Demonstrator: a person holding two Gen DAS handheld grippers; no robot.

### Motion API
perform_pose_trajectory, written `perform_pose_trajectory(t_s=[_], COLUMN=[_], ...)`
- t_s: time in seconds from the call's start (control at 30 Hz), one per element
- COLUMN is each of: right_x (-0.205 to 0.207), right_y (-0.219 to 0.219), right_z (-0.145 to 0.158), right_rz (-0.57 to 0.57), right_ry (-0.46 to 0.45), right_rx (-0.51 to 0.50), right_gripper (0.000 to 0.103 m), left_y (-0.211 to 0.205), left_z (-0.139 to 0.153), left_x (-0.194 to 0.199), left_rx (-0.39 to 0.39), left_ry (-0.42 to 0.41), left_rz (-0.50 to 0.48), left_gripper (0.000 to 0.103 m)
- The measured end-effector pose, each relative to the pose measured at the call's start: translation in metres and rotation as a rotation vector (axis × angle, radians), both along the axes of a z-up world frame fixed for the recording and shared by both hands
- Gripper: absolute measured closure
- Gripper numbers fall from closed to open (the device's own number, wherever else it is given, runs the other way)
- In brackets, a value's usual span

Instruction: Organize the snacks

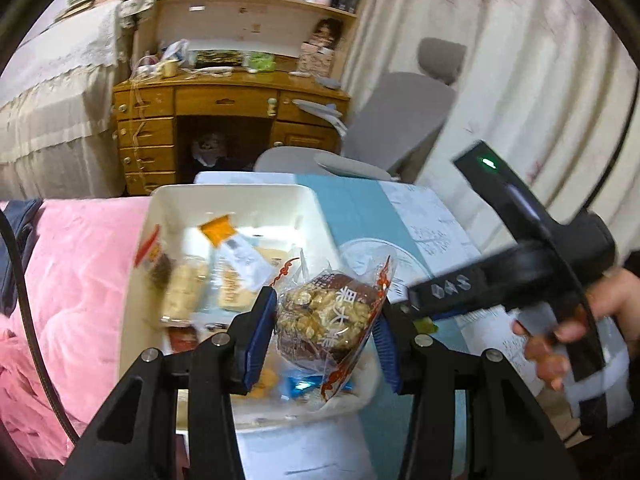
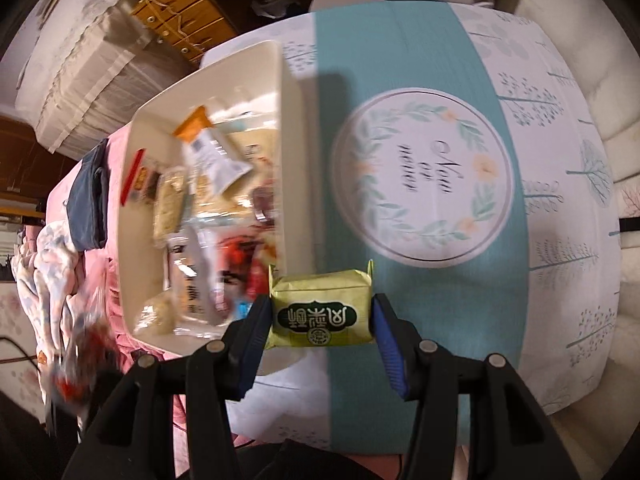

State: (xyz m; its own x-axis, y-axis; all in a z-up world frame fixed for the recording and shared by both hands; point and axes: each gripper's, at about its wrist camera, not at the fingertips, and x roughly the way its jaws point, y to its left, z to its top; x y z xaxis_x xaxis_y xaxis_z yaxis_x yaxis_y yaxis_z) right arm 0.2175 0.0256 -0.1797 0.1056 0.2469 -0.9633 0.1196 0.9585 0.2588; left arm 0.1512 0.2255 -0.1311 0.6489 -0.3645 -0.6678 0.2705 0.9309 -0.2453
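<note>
Above the white bin (image 1: 312, 204) on the bench (image 2: 420, 40), a clear-wrapped nut snack (image 1: 328, 320) is held between the blue pads of the left gripper (image 1: 326, 332), which is clamped on its two sides. Beside the bin's right wall, over the teal strip of the bench cloth, a yellow-green pastry packet (image 2: 322, 312) is pinched across its short ends by the right gripper (image 2: 320, 320), likewise closed on its load. Several wrapped snacks are already seen lying loose in the bin, blurred in both views.

Both packets are judged light. The nut snack is wrapped in thin, crinkly film that is probably slippery, and its clustered filling looks brittle, so it is best gripped across the solid middle, not by the loose sealed ends. The pastry packet looks puffed and soft; a crumbly cake is likely inside, so only a gentle squeeze across the flat sides is advised. A hand (image 1: 580, 320) is seen on the right gripper's handle.
</note>
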Motion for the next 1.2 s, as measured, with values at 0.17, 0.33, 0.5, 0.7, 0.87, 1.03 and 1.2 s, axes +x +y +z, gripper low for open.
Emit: perform_pose_trajectory(t_s=[0.17,0.33,0.5,0.7,0.87,1.03,1.2], right_x=[0.001,0.002,0.0,-0.005,-0.016,-0.041,-0.076], right_y=[0.027,0.045,0.054,0.053,0.035,-0.004,-0.057], right_z=[0.004,0.006,0.003,0.018,0.033,0.045,0.053], right_rz=[0.031,0.056,0.074,0.1,0.142,0.153,0.119], right_ry=[0.002,-0.03,-0.066,-0.158,-0.216,-0.24,-0.272], right_rx=[0.049,0.089,0.183,0.219,0.233,0.233,0.211], right_gripper=[0.052,0.051,0.049,0.033,0.032,0.028,0.018], left_y=[0.037,0.059,0.069,0.063,0.039,-0.003,-0.053], left_z=[-0.007,-0.02,-0.025,-0.017,-0.006,0.005,0.018], left_x=[0.021,0.034,0.04,0.027,0.006,-0.02,-0.056], left_rx=[-0.036,-0.044,-0.074,-0.096,-0.104,-0.107,-0.159], left_ry=[0.032,0.023,0.034,0.029,0.043,0.083,0.128], left_rz=[0.01,0.036,0.095,0.082,0.126,0.168,0.189], left_gripper=[0.057,0.057,0.043,0.025,0.024,0.023,0.014])
